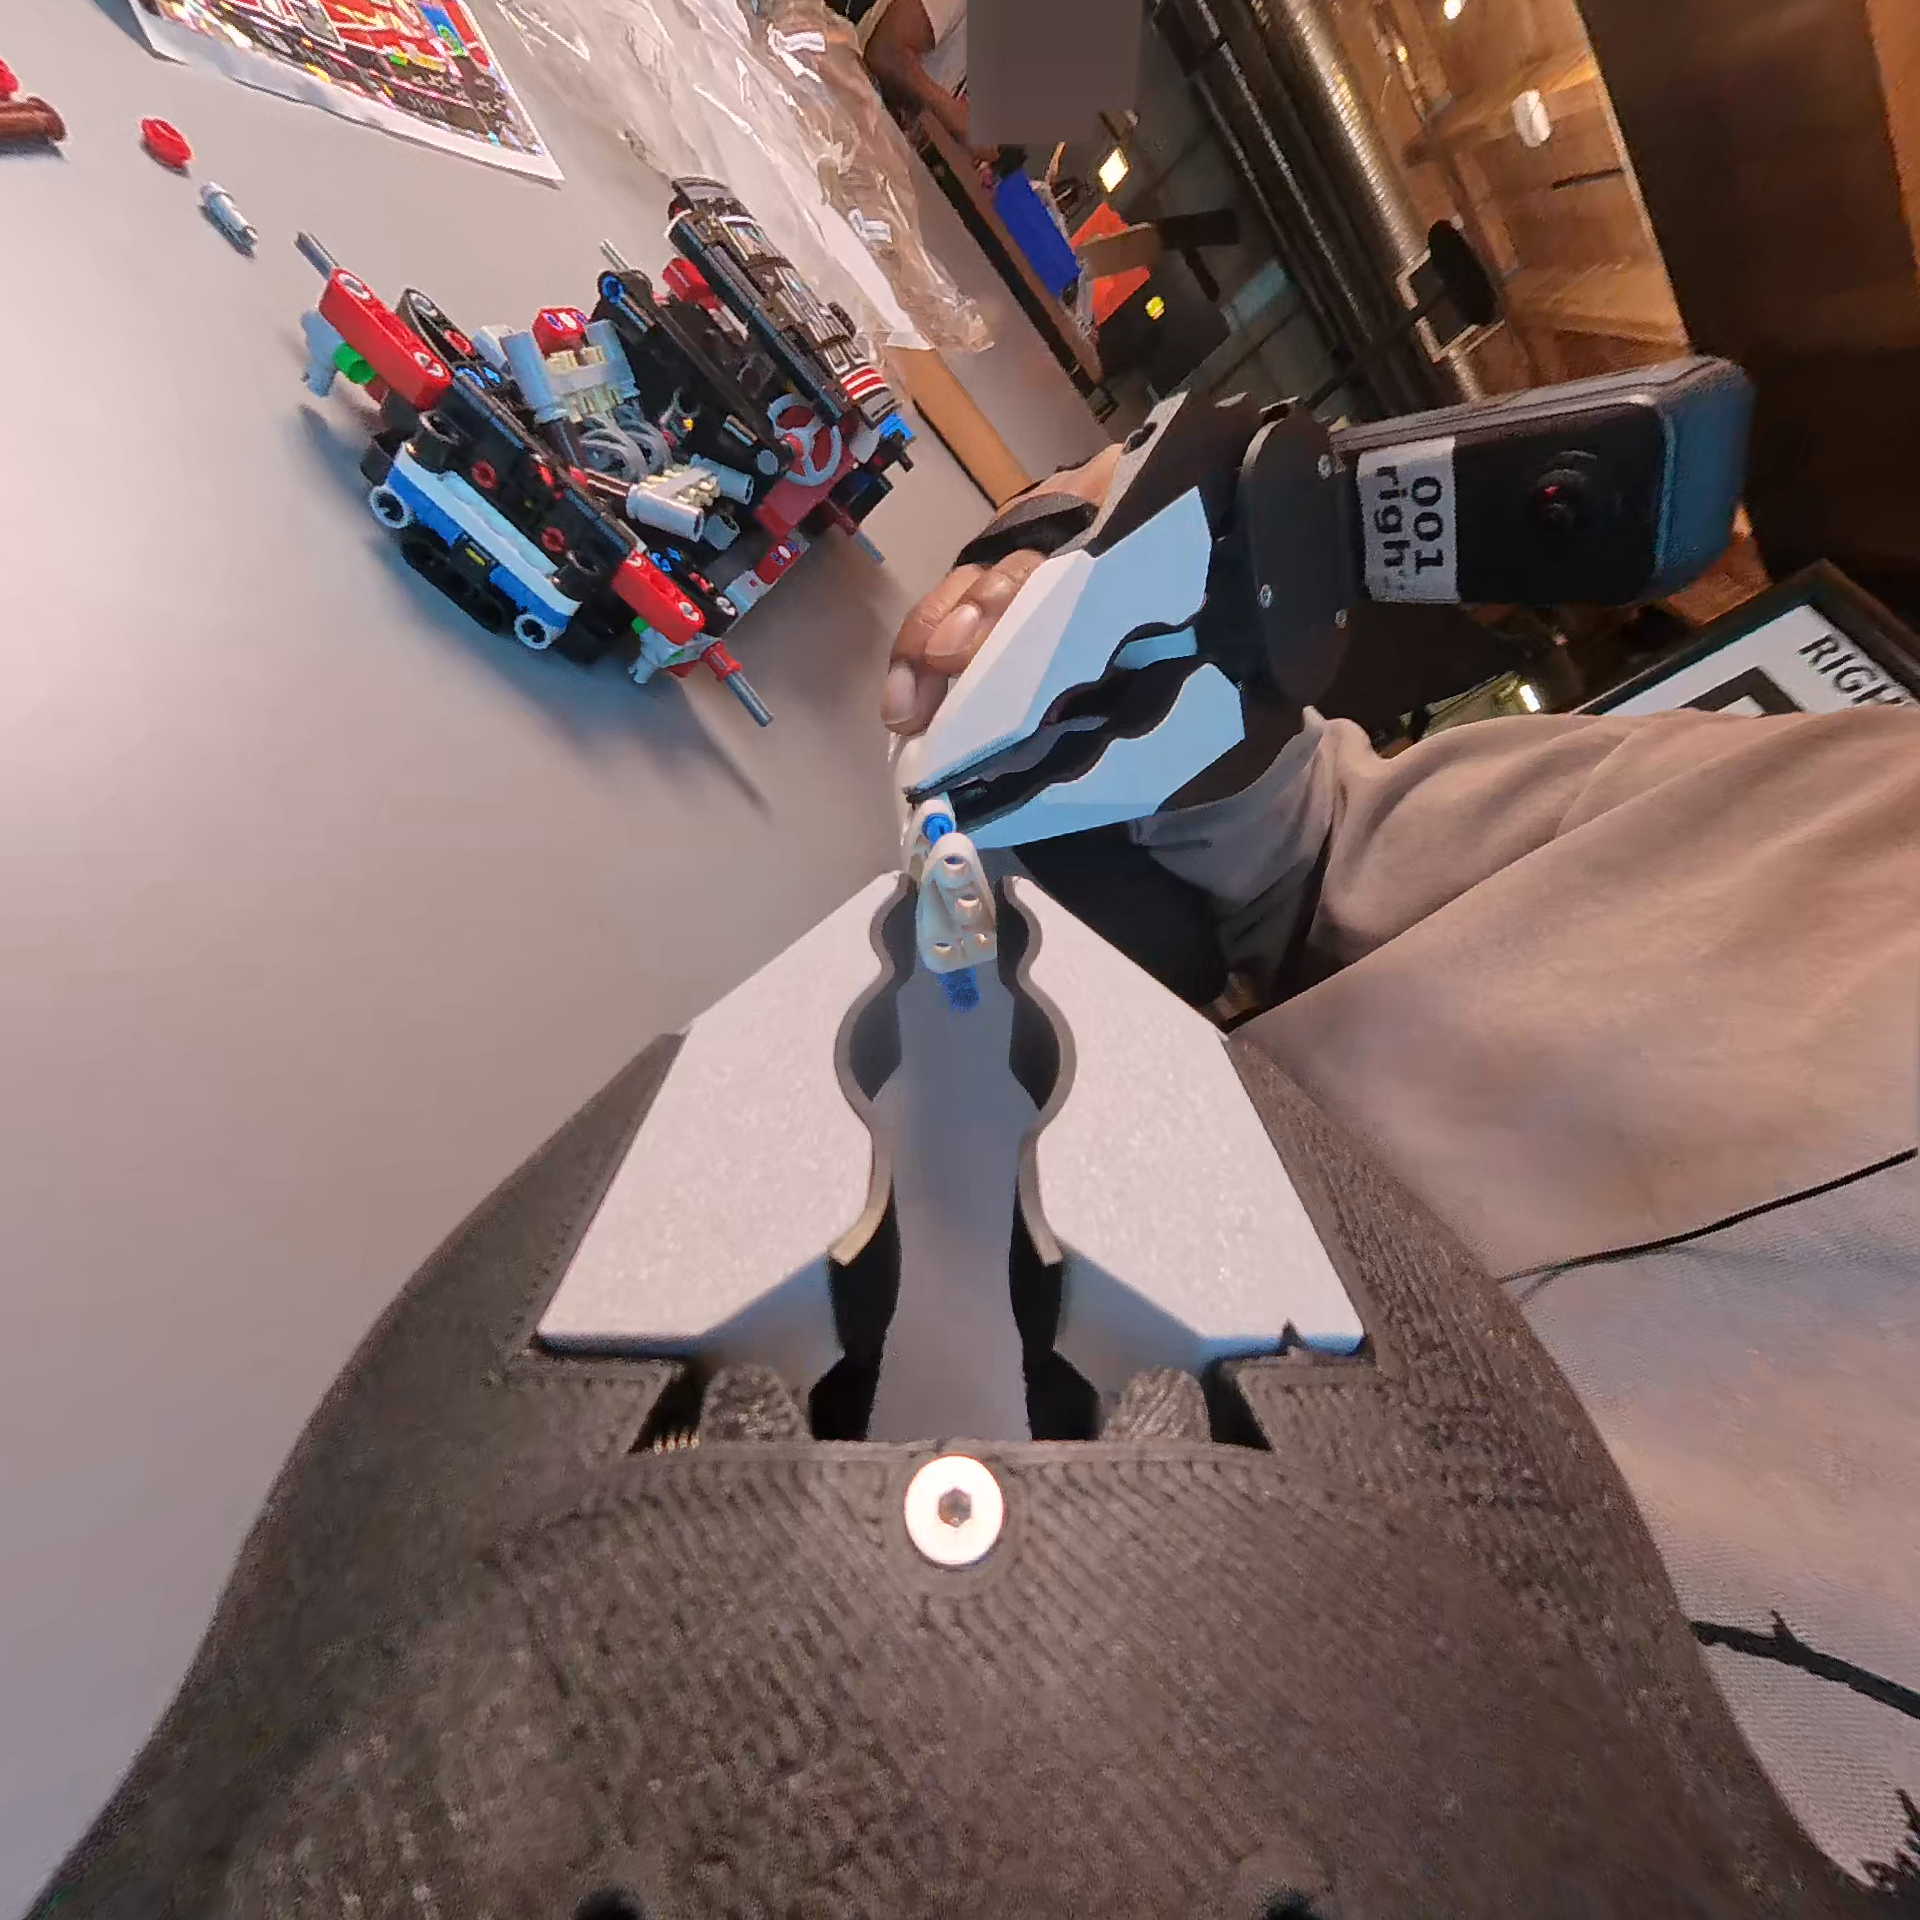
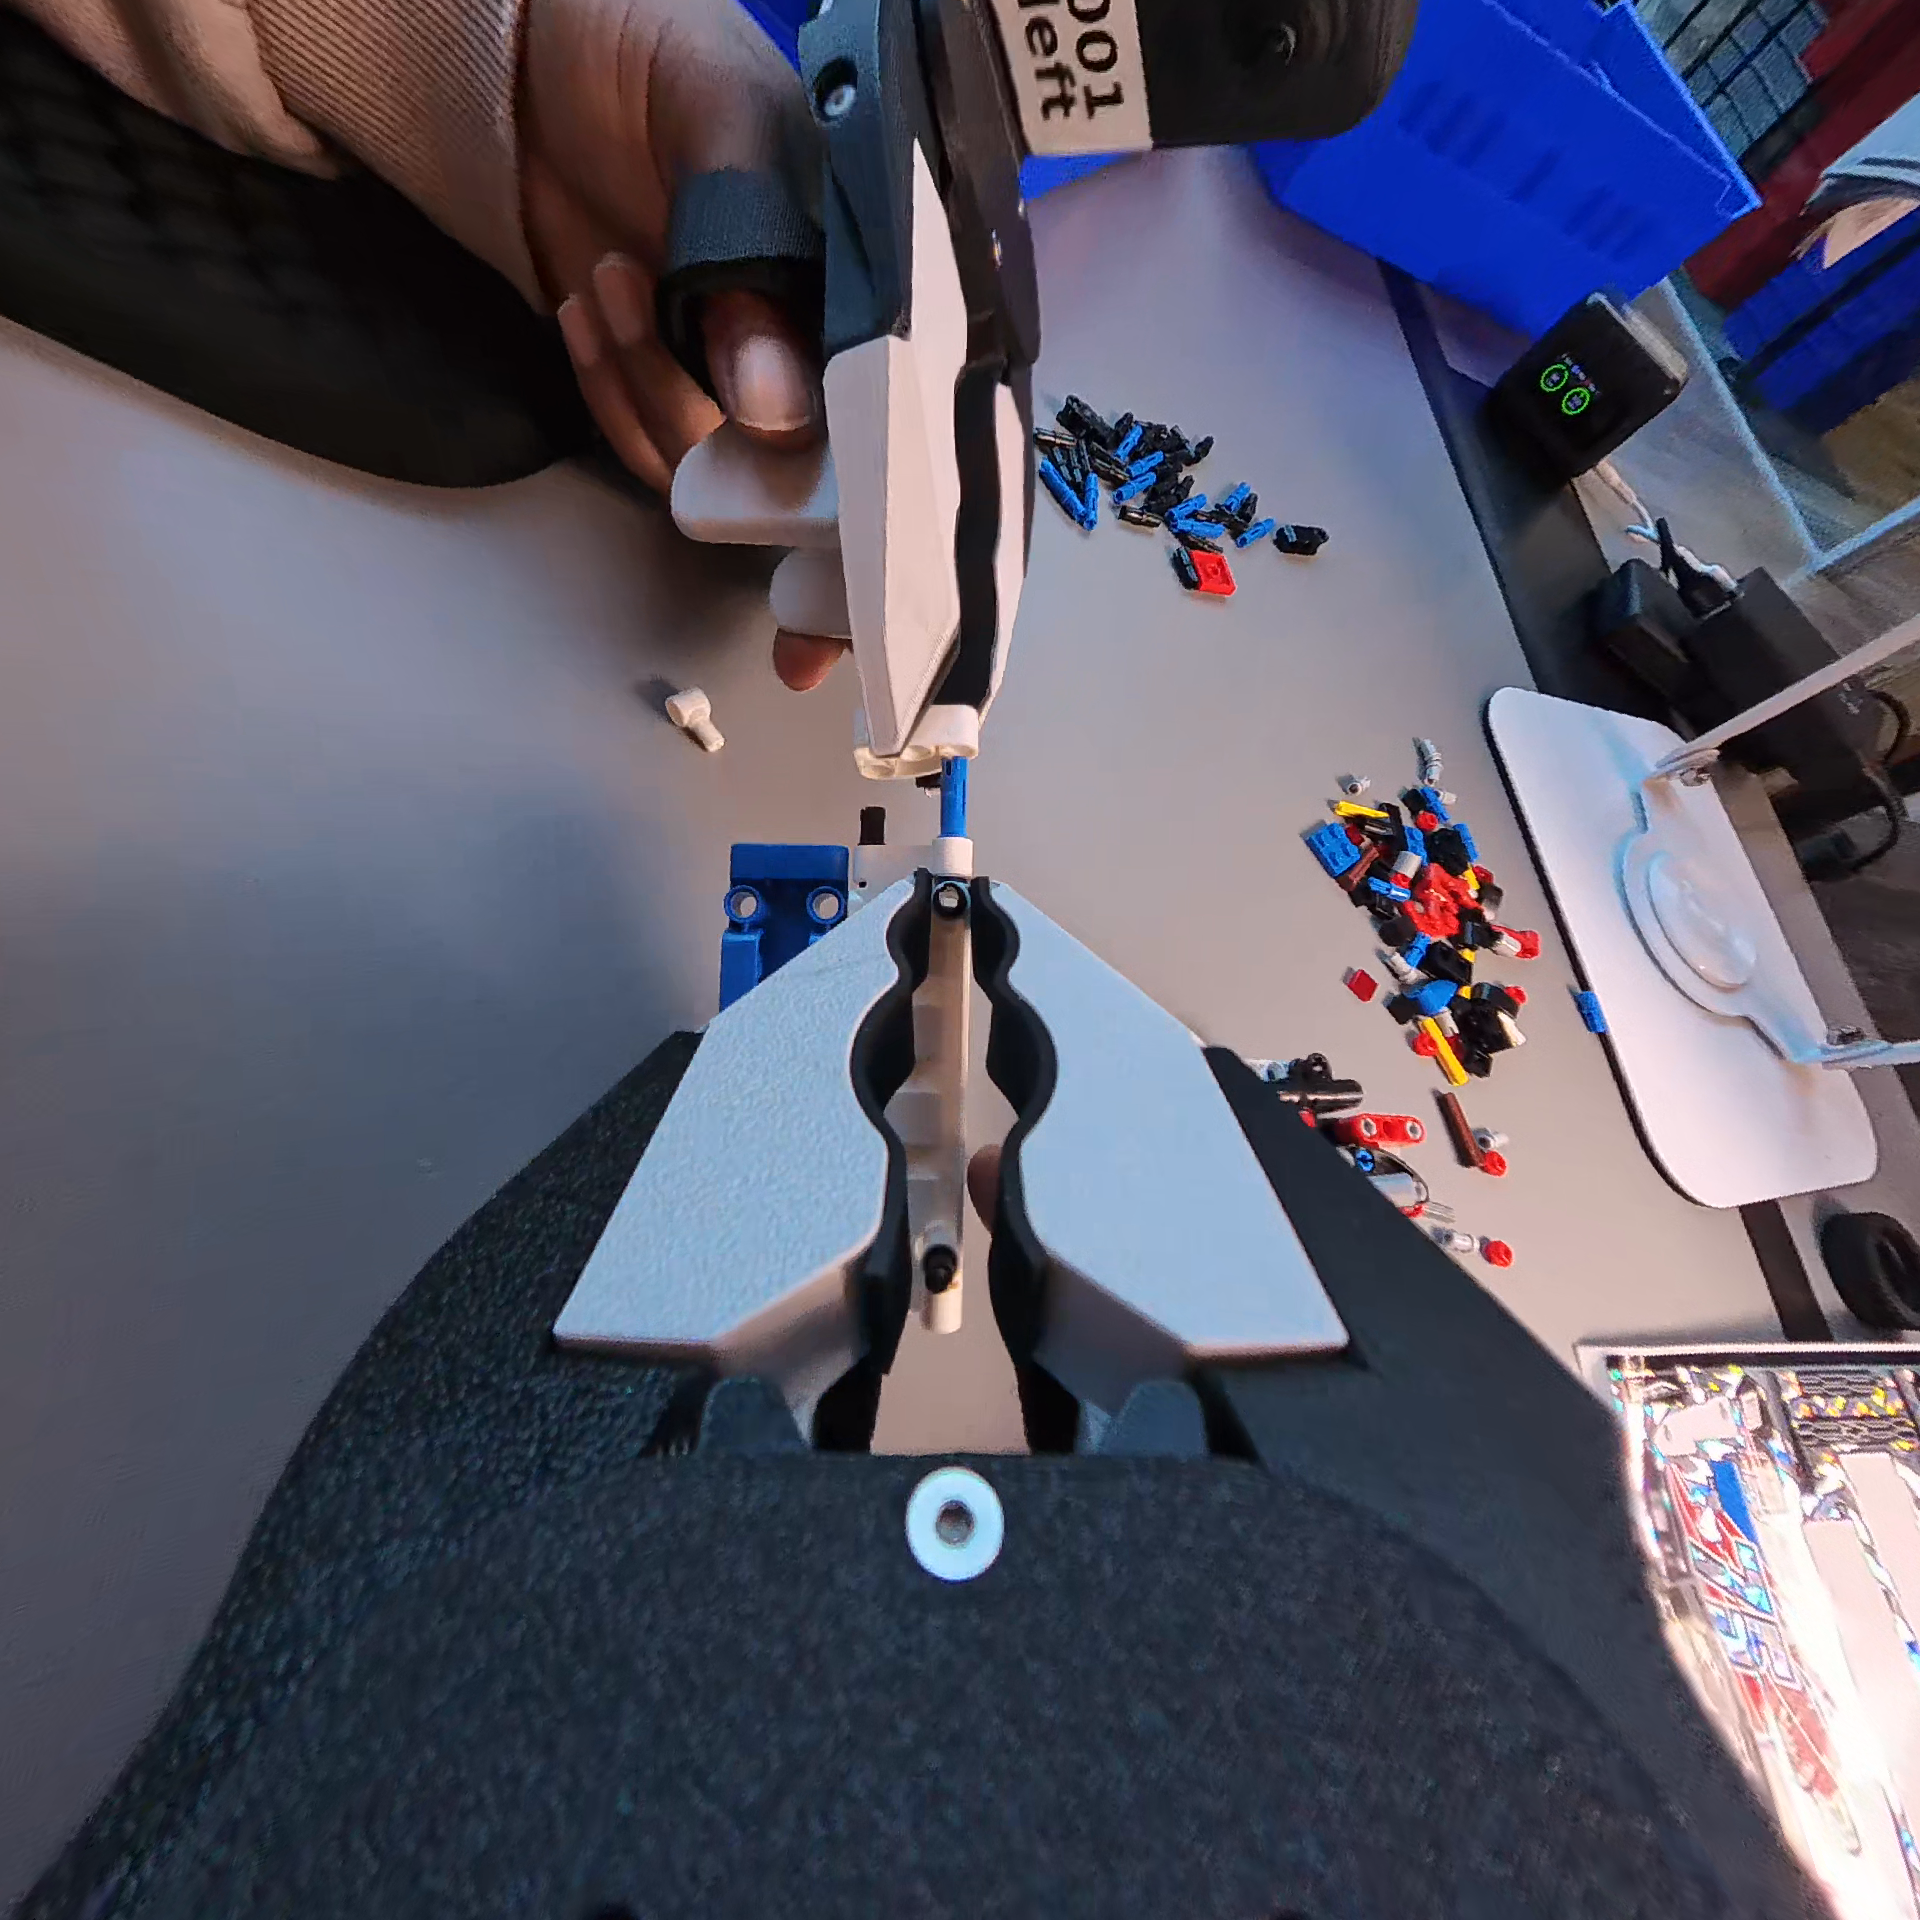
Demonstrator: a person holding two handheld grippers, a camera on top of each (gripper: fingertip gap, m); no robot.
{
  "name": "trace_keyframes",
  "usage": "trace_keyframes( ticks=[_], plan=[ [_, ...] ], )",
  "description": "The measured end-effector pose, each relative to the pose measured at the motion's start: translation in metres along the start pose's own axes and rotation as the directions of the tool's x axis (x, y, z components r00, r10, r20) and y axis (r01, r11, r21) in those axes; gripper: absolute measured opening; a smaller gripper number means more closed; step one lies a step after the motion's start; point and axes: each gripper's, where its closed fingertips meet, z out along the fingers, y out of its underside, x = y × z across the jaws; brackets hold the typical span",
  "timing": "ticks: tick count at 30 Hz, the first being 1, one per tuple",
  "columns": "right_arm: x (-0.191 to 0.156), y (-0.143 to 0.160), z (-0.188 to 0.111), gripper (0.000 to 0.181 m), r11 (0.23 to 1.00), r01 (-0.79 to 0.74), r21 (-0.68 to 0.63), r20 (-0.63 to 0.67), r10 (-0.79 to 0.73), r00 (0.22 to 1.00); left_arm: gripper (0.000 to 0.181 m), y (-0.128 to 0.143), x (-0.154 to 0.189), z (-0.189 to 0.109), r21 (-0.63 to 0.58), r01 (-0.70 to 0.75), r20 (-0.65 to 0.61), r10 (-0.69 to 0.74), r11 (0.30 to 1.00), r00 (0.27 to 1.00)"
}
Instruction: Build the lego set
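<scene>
My left gripper (image 1: 951,885) is shut on a small white connector piece (image 1: 954,909) with holes, and a blue pin (image 1: 963,987) sticks out of it. My right gripper (image 2: 948,885) is shut on a long white beam (image 2: 940,1060) with black pins in it. In the right wrist view a blue pin (image 2: 954,805) runs from the beam's tip up to the white connector (image 2: 914,743) held by the left gripper (image 2: 920,717). The right gripper (image 1: 935,808) meets mine tip to tip above the grey table (image 1: 312,935).
A partly built red, black and blue car model (image 1: 623,468) stands on the table behind, near an instruction booklet (image 1: 343,62). Loose parts: a black and blue pin pile (image 2: 1153,478), a mixed pile (image 2: 1434,935), a blue panel (image 2: 774,914). Blue bins (image 2: 1507,156) at the back. Only a small space, under 4 cm, lies between the two pairs of fingers.
</scene>
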Motion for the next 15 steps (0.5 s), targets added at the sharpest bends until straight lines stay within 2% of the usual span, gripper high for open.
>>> trace_keyframes(
  ticks=[7,15],
  plan=[
    [-0.0032,0.0074,0.0025,0.005,0.998,0.043,-0.047,0.0,-0.043,0.999,0.013,0.0069,-0.0075,0.0036,-0.061,-0.06,0.09,0.066,0.996,0.994],
    [-0.0037,0.0042,0.0018,0.005,0.997,0.065,-0.034,-0.009,-0.065,0.998,0.013,0.0072,-0.0067,0.0023,-0.061,-0.04,0.072,0.044,0.997,0.996]
  ],
)
